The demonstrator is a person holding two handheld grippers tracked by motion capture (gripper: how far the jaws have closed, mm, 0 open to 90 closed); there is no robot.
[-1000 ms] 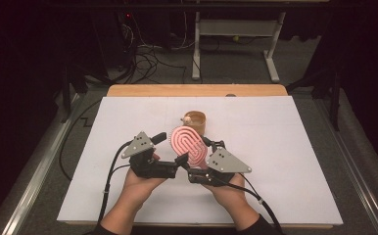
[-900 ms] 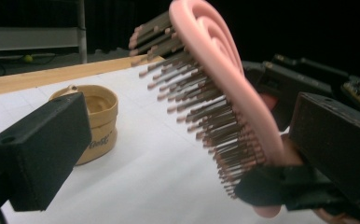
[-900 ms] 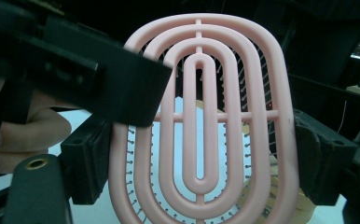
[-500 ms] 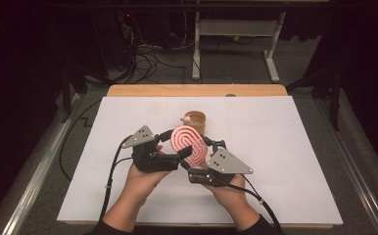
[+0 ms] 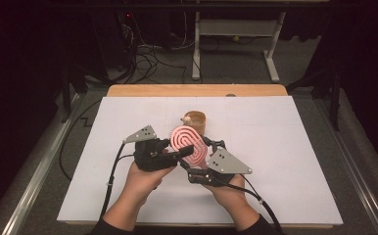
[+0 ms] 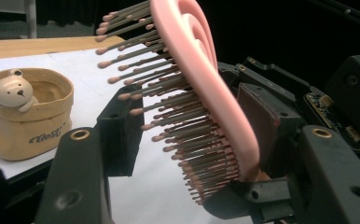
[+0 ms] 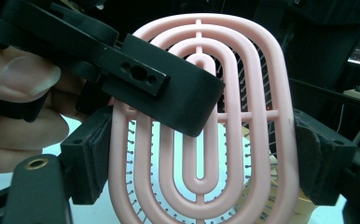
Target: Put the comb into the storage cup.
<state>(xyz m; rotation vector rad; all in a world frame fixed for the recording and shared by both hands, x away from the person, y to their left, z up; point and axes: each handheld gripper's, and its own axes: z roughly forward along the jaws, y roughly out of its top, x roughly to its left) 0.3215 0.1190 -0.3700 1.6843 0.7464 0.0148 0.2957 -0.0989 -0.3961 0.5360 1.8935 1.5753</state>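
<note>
A pink oval hairbrush (image 5: 188,140) stands on edge above the white table, bristles toward the left. My right gripper (image 5: 198,157) is shut on it, its pads (image 7: 92,158) pressing the two long rims of the hairbrush (image 7: 197,116). My left gripper (image 5: 179,148) has just been closing across the brush's thickness. One of its jaws lies on the smooth back of the hairbrush (image 6: 201,60), and the other pad (image 6: 120,133) meets the bristle tips. Behind the brush sits a tan bear cup (image 5: 197,120), also at the left in the left gripper view (image 6: 26,112).
A white sheet (image 5: 285,161) covers the table, with a wooden strip (image 5: 197,90) along its far edge. Metal rails (image 5: 35,171) run down both sides. Cables and a desk frame (image 5: 236,34) lie on the dark floor beyond.
My left gripper has swung in from the brush's left side and its jaws have closed around the brush. The right gripper and the brush have stayed put.
</note>
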